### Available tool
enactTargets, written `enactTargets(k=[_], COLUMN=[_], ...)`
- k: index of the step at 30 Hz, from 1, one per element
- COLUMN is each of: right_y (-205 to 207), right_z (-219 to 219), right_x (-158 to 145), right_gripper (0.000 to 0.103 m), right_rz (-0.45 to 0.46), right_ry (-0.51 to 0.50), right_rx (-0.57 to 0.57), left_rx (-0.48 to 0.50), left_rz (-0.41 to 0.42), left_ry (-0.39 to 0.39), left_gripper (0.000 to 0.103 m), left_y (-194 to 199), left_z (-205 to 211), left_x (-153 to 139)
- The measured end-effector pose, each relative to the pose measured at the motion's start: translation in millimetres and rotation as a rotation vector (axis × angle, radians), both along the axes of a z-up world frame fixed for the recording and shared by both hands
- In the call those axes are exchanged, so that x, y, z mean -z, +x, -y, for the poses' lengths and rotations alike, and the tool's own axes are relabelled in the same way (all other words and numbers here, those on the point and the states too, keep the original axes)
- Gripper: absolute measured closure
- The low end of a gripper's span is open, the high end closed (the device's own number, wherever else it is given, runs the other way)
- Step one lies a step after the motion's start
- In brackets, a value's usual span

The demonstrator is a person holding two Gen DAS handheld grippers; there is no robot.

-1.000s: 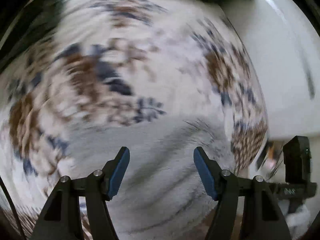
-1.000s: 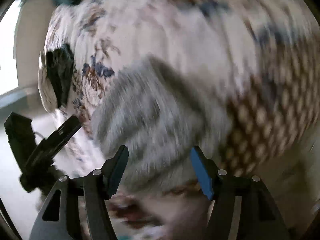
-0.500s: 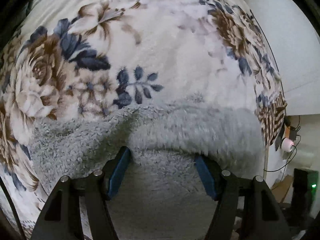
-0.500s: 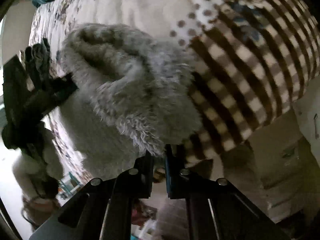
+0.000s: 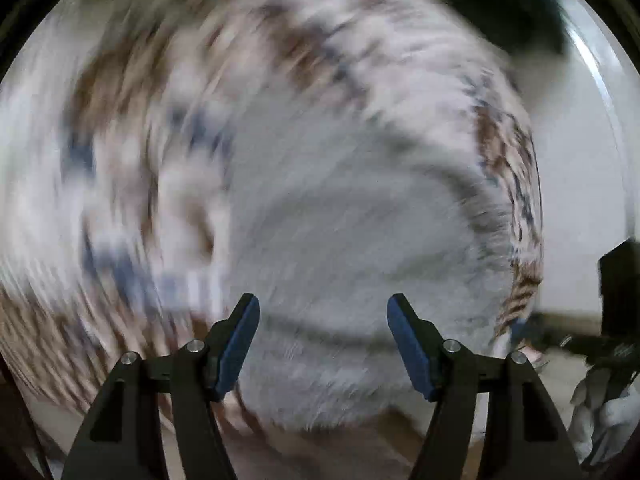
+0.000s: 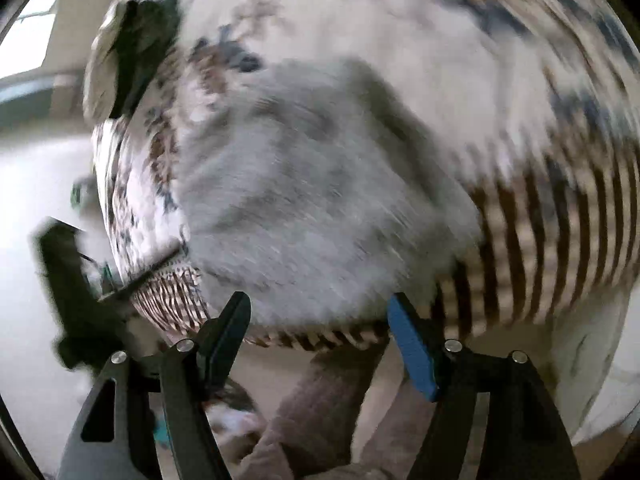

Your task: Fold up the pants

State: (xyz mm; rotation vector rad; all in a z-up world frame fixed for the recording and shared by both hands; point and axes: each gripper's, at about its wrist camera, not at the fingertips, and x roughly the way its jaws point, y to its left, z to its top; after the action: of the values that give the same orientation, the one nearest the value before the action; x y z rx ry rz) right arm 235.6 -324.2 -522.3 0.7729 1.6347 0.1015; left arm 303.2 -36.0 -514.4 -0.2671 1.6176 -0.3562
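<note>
The fluffy grey pants [image 5: 360, 240] lie in a bunched heap on the floral blanket [image 5: 160, 100], near its striped border. My left gripper [image 5: 323, 320] hovers above the near part of the heap, open, with nothing between its blue pads. In the right wrist view the pants [image 6: 312, 200] fill the middle, and my right gripper [image 6: 320, 316] stands just off their near edge. Its jaws are opening and hold no cloth. Both views are smeared by motion.
The blanket's brown striped border [image 6: 560, 220] hangs over the bed edge. A dark object [image 6: 136, 40] rests on the far part of the bed. A person's legs in brownish trousers [image 6: 320, 400] stand below the right gripper. The other gripper [image 6: 68, 280] shows at the left.
Half a second ago the right gripper was shut on the pants' edge, lifting it; now it is open and the cloth lies down. The left gripper has pulled back from the pile and rolled.
</note>
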Motion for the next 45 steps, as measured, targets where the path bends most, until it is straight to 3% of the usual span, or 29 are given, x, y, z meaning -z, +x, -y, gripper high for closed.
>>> enactTargets(k=[3,7,8,14,16,19,21,23,27,29,33,38,39,41,45], right_y=[62.1,109.4,121.3,130.1,129.0,135.3,133.6,132.5,133.5,138.0,147.8,149.1,147.9,144.4,149.5], right_z=[-37.5,-97.0,-107.0,-114.7,-111.8,-114.9,-117.3,-123.3,-146.3,-162.7,-195.3,-227.1,-229.7,-237.6,-220.8], right_x=[4.8,41.1,55.3,73.5,73.1,76.4,59.5,39.3,12.8,10.2,16.1,66.4,70.6,75.2,61.6], right_gripper=[0.03,0.03,0.03,0.031,0.032,0.032,0.03,0.03,0.03,0.03,0.03,0.031,0.036,0.055,0.067], right_rz=[0.032,-0.026,-0.045,-0.09,-0.086,-0.087,-0.053,-0.014,0.037,0.039,0.031,-0.083,-0.078,-0.043,-0.009], right_ry=[-0.02,-0.085,-0.148,-0.198,-0.221,-0.209,-0.191,-0.167,-0.18,-0.178,-0.227,-0.281,-0.3,-0.366,-0.35], right_rx=[-0.181,-0.402,-0.45,-0.493,-0.49,-0.485,-0.504,-0.532,-0.629,-0.67,-0.772,-0.848,-0.863,-0.914,-0.794], left_rx=[-0.103,-0.053,-0.03,-0.111,-0.105,-0.219,-0.33,-0.48,-0.697,-0.736,-0.705,-0.703,-0.719,-0.746,-0.783], left_rz=[-0.06,-0.015,-0.011,-0.101,-0.138,-0.182,-0.157,-0.155,-0.271,-0.335,-0.373,-0.301,-0.29,-0.279,-0.282], left_ry=[-0.049,-0.036,-0.022,-0.055,-0.014,-0.092,-0.153,-0.272,-0.417,-0.455,-0.406,-0.381,-0.385,-0.394,-0.408], left_gripper=[0.039,0.038,0.038,0.037,0.039,0.039,0.039,0.039,0.039,0.039,0.039,0.07,0.072,0.079,0.081], left_y=[-13.7,-37.7,-46.9,-88.8,-100.2,-112.3,-109.7,-99.9,-78.3,-65.6,-52.5,-55.9,-62.1,-77.1,-108.0], left_z=[-15.9,-15.4,-15.8,-46.9,-50.8,-66.8,-83.0,-101.5,-117.0,-116.5,-96.4,-96.6,-95.9,-107.3,-121.7], left_x=[33.5,33.7,34.1,55.8,65.3,65.8,52.5,46.6,73.1,89.4,105.7,95.7,93.3,91.8,92.7])
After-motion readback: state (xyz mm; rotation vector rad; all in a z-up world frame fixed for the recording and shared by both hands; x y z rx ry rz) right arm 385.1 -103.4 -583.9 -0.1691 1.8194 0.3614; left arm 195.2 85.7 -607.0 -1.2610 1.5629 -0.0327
